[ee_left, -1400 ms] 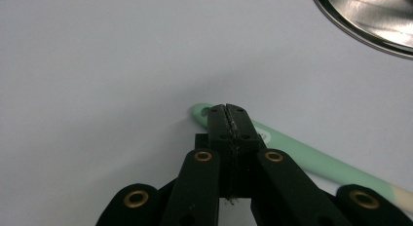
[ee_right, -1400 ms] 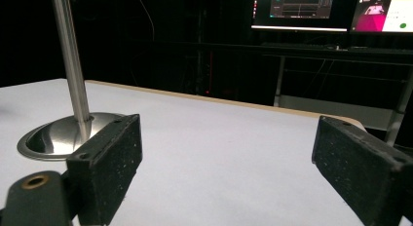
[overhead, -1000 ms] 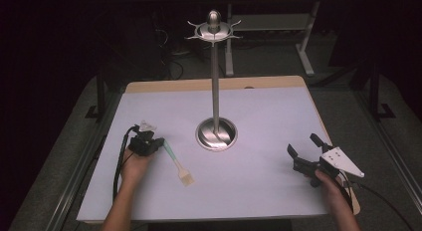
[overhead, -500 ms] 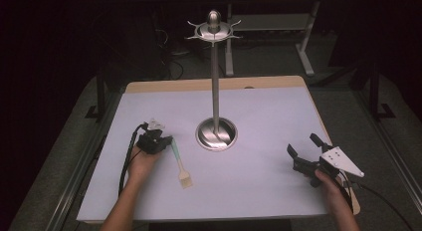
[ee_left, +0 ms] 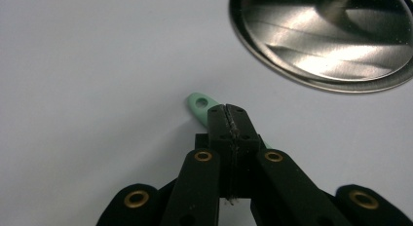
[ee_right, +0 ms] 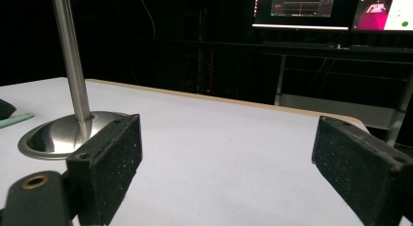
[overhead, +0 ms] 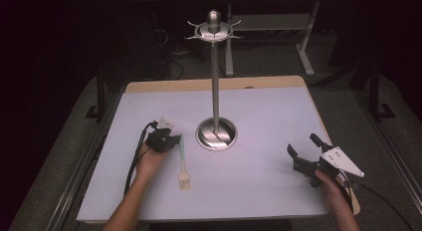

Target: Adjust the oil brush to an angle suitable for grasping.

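Left gripper (overhead: 168, 141) clamped on pastry brush (overhead: 183, 161); right gripper (overhead: 304, 152) wide open, holding nothing.

Brush lies flat on the white table (overhead: 268, 116), just left of the metal stand (overhead: 215, 81) base. Long axis runs roughly near–far: bristle end toward the person, green handle's hole end (ee_left: 199, 102) pointing away. Left jaws pinch the handle near that end, hand low on the table. Right hand is at the near-right corner, jaws aimed at the stand.

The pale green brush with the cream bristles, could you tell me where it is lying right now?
In the high view the pale green brush lies on the white table, left of the steel stand's round base, with the left gripper shut on its handle.
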The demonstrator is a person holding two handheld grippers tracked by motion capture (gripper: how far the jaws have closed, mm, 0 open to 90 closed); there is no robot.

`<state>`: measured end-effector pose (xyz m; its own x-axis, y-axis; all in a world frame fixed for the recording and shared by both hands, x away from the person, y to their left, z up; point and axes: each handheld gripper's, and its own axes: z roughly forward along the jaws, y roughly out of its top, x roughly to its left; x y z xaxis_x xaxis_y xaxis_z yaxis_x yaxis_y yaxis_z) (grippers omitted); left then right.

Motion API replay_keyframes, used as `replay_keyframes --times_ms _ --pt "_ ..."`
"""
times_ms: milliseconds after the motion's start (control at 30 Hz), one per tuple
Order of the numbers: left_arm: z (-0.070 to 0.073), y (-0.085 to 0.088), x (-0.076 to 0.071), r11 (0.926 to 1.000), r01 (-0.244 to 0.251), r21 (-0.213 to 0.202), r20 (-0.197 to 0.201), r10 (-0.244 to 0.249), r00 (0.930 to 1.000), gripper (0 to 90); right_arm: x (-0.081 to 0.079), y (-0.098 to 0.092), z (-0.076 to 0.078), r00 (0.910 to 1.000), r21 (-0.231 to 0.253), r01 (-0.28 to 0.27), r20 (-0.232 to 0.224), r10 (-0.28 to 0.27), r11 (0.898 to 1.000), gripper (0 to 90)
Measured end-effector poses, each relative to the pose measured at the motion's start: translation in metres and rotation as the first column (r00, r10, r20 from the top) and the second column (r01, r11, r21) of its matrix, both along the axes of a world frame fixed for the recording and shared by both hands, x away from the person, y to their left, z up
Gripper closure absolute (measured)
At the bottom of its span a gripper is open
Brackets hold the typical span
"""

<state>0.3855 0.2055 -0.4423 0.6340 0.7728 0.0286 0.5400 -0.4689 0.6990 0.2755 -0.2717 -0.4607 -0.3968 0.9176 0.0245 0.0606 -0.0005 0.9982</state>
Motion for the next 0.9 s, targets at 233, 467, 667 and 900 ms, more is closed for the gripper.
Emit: replay_keyframes --times_ms 233,467,667,900 --pt "-0.002 -0.014 0.002 0.9998 0.013 -0.017 0.003 -0.013 0.9999 89.9 0.0 0.0 0.0 1.0 0.001 -0.002 0.002 0.002 1.0 10.4" --pt "-0.003 -0.019 0.001 0.9993 0.023 -0.03 0.006 -0.023 0.9997 89.9 0.0 0.0 0.0 1.0 -0.003 -0.002 0.003 0.002 1.0 10.4" --pt "-0.003 -0.026 -0.001 0.9975 0.066 -0.024 0.008 -0.066 0.9978 89.9 0.0 0.0 0.0 1.0 -0.001 -0.003 0.004 0.003 1.0 10.4" --pt "0.003 -0.025 -0.008 0.9965 0.076 -0.035 -0.029 -0.077 0.9966 89.9 -0.001 0.0 0.0 1.0 0.0 -0.004 0.004 0.004 1.0 10.4"
